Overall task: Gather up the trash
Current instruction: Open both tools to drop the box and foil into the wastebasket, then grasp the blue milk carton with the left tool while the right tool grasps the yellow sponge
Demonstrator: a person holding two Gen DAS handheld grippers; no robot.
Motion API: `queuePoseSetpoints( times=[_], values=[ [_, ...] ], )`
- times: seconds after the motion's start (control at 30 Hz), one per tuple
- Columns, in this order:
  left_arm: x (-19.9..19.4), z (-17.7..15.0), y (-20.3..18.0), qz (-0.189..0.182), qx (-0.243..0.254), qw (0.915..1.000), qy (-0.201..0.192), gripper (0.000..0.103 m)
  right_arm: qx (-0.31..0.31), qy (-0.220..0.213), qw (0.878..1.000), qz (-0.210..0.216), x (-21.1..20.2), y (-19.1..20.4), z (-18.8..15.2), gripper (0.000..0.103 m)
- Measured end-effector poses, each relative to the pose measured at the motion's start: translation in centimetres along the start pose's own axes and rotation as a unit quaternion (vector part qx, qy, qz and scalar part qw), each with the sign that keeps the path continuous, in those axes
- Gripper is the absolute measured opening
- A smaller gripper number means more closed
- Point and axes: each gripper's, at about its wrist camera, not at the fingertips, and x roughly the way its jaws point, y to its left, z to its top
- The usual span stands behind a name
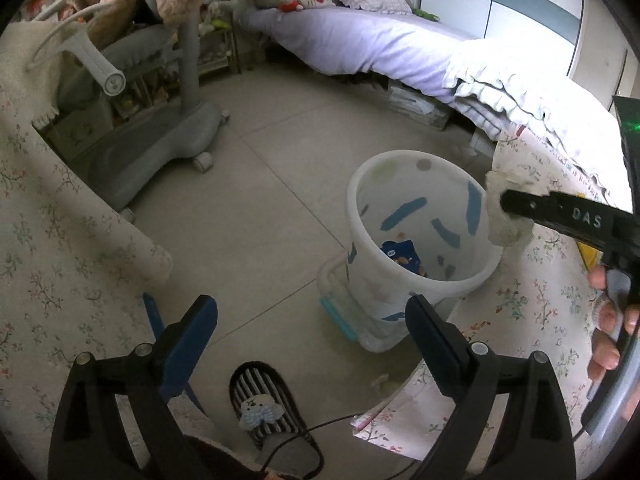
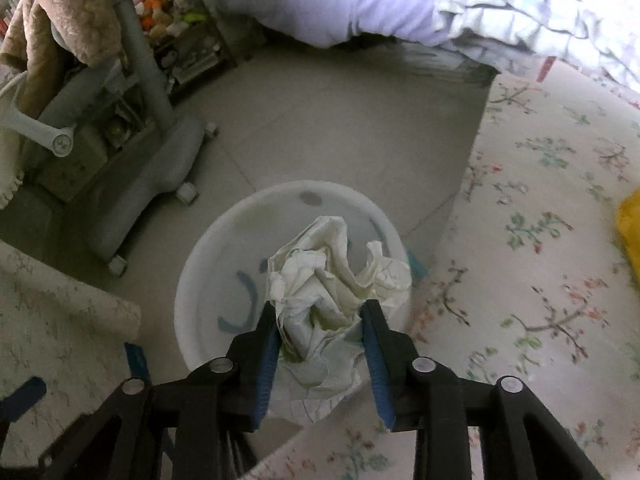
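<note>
left gripper [image 1: 312,332] agape, right gripper [image 2: 322,312] clamped — loaded

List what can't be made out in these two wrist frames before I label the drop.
- Bin contents: right wrist view, covered by the crumpled paper held in the right gripper.
- Blue item in the bin: left wrist view, too small to identify.
- Yellow object: right wrist view, cut off by the frame edge.
- Paper's height over the rim: unclear in either view.
- Left gripper: open, empty.

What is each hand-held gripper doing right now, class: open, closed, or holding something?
Left hand-held gripper: open, holding nothing.
Right hand-held gripper: closed on a crumpled white paper wad, over the white bin.
</note>
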Motion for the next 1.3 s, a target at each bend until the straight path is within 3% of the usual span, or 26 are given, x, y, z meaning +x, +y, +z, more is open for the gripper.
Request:
queuePoseSetpoints(
  times=[0.03,0.1,0.17,0.3,0.7,1.3],
  values=[
    [-0.1,0.1,0.0,-0.002,-0.001,1.0000,-0.001,0.096,0.002,-0.003,1.000,0.004,0.0,0.0,0.1,0.053],
    [-0.2,0.0,-0.2,-0.002,0.000,1.0000,-0.003,0.096,0.008,-0.013,1.000,0.000,-0.2,0.0,0.4,0.084],
    [-0.3,-0.1,-0.4,0.000,0.003,1.0000,-0.005,0.096,0.011,-0.026,1.000,0.001,-0.8,0.1,0.5,0.095],
    [-0.2,-0.4,-0.5,0.001,0.004,1.0000,-0.001,0.097,0.005,-0.035,0.999,-0.011,-1.9,-0.3,0.5,0.103],
    [-1.2,-0.6,-2.5,-0.008,0.025,0.9996,-0.009,0.097,0.012,-0.049,0.997,-0.051,-7.0,-3.9,-2.2,0.103],
    [-2.9,-1.9,-9.5,-0.038,0.092,0.9950,-0.007,0.097,0.025,-0.037,0.992,-0.114,-16.5,-13.8,-8.7,0.103]
  ],
)
